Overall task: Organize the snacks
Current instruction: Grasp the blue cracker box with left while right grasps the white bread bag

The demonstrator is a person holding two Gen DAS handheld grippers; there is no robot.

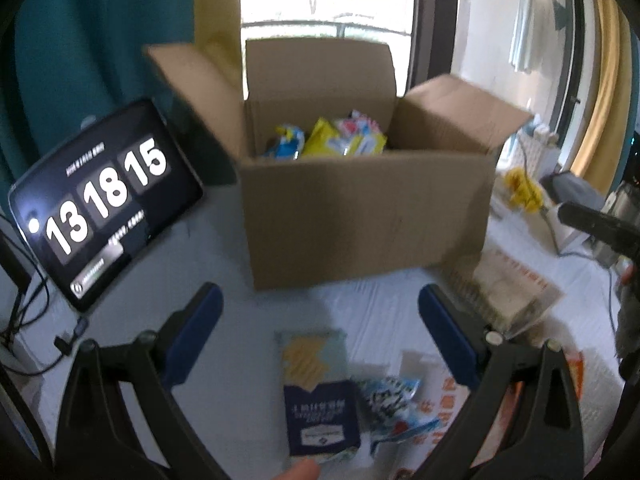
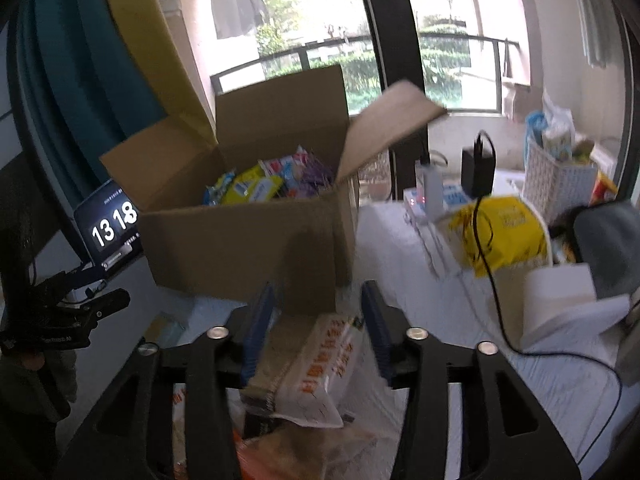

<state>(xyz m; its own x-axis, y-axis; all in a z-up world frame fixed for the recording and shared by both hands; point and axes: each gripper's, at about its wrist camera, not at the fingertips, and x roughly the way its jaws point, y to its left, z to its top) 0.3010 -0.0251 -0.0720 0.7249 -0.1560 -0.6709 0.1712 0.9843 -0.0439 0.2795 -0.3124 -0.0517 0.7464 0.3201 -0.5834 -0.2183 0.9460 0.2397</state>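
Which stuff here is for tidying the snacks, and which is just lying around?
For the job:
box with snacks inside
blue packet
white packet

Just lying about:
clock tablet
yellow bag
white basket
black cable

Daylight enters through a large dark-framed window point(image 2: 400, 60) at the far side, overexposed in the left wrist view. Beyond it, a balcony railing point(image 2: 360, 46), greenery, and a garment hanging far left. Teal curtain point(image 1: 100, 32) left, yellow curtain point(image 1: 600, 92) right. Tablet clock point(image 1: 106, 200) on a pale grey-white surface point(image 1: 224, 248). White woven basket point(image 2: 556, 184) far right.
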